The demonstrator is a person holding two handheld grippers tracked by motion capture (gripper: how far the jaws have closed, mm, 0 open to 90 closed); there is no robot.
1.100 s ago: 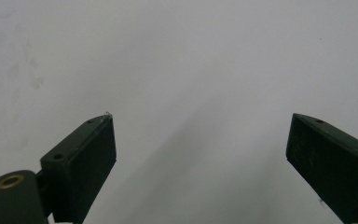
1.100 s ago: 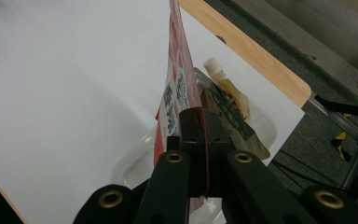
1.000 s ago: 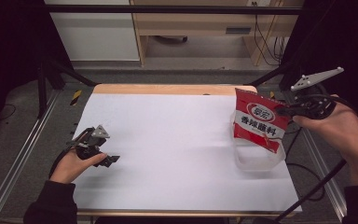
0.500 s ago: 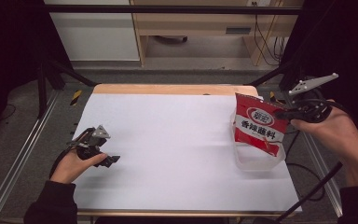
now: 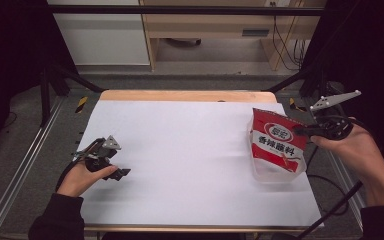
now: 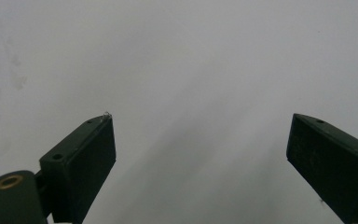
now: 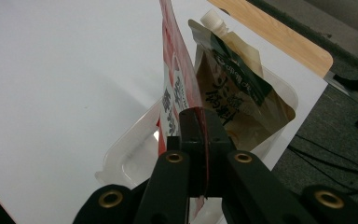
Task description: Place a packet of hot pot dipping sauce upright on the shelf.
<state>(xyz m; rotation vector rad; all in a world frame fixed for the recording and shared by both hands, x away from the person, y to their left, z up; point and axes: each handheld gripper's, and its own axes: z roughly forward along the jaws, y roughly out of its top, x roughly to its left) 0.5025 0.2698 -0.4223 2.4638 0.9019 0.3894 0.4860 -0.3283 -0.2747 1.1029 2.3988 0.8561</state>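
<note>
The red sauce packet stands on edge at the right side of the bench, its lower part down inside a clear plastic tray that sits near the bench's right edge. In the right gripper view the packet runs thin and upright straight out from the jaws, and a brown spouted pouch leans in the same tray just beside it, on the side toward the bench's wooden border. The right hand-held gripper is clamped on the packet's edge, the jaws pressed tight against the red foil with nothing else between them, and the person's right hand wraps the handle out past the bench's edge. A grey three-cornered plate on top of it points up and to the right. Well apart, at the left side of the white sheet, the left hand-held gripper rests low on the bench in the person's left hand; its jaws stand wide apart with bare white surface between them. A grey floor and pale cabinets lie beyond the far end.
</note>
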